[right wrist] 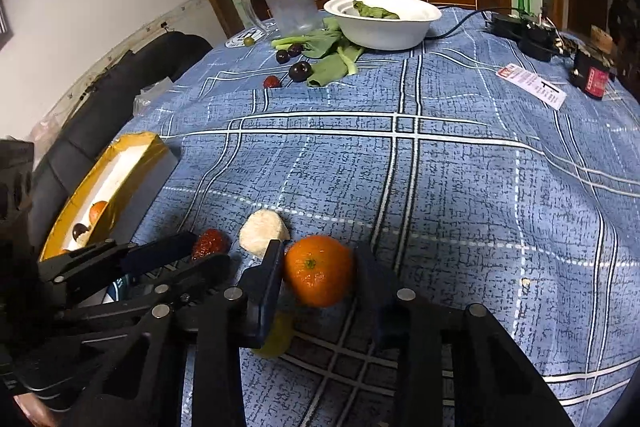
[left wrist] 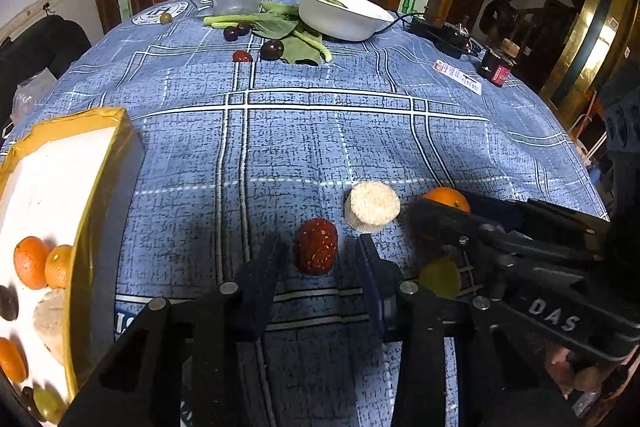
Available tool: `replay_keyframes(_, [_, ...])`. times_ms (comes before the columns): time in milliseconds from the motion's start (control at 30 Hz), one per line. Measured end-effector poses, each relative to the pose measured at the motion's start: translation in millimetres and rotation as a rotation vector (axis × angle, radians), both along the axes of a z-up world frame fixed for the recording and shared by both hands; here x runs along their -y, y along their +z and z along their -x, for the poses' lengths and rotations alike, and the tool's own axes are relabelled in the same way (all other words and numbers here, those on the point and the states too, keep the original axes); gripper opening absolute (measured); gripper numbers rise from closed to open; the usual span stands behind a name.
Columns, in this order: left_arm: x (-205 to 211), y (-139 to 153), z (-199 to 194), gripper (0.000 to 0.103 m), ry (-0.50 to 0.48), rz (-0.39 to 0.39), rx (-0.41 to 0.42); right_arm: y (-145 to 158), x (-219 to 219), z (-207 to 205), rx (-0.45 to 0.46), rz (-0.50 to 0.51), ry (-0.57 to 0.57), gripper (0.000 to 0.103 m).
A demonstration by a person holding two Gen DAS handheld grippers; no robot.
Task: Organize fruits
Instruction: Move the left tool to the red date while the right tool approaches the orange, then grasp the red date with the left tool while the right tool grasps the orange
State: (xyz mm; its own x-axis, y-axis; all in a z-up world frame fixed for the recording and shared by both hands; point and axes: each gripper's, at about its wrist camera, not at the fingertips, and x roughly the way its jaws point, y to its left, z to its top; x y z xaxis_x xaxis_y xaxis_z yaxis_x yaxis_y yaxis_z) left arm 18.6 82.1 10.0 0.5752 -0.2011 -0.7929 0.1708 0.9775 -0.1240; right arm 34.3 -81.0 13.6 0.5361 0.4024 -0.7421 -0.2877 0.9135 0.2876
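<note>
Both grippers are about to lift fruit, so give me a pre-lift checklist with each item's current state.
1. Red date sits between the left gripper fingers: ok.
2. Left fingers pressing the date: not ok, gaps show on both sides.
3. Orange sits between the right gripper fingers: ok.
4. Right grip firm on the orange: cannot tell; both fingers lie at its sides, but contact is unclear.
5. Neighbours clear of the lift: not ok, the pale round piece lies close behind the date and a green grape lies between the two grippers.
6. Yellow-rimmed tray has bare room for more fruit: ok.
</note>
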Motion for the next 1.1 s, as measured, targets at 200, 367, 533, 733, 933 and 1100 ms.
replay_keyframes(200, [8, -2, 4, 0.022, -0.034, -0.049, 0.042, 2, 4, 4, 0.002, -0.019, -0.015, 0.038])
replay_keyframes(367, [9, 0, 9, 0.019, -0.04, -0.03, 0.062, 0, 0, 9, 0.011, 0.0, -0.014, 0.038])
replay_keyframes(533, [4, 4, 12, 0.019, -0.016, -0.024, 0.086, 2, 1, 13, 0.027, 0.003, -0.018, 0.038])
replay_keyframes(733, [2, 12, 26, 0.019, -0.012, -0.015, 0.134, 5, 4, 18, 0.058, 0.007, -0.05, 0.038])
replay_keyframes(933, [-2, 25, 49, 0.019, -0.022, 0.035, 0.177, 11, 9, 25, 0.06, -0.045, -0.092, 0.038])
replay_keyframes(1100, [-38, 44, 78, 0.019, 0.023, 0.137, 0.179, 26, 7, 45, 0.093, -0.071, -0.098, 0.038])
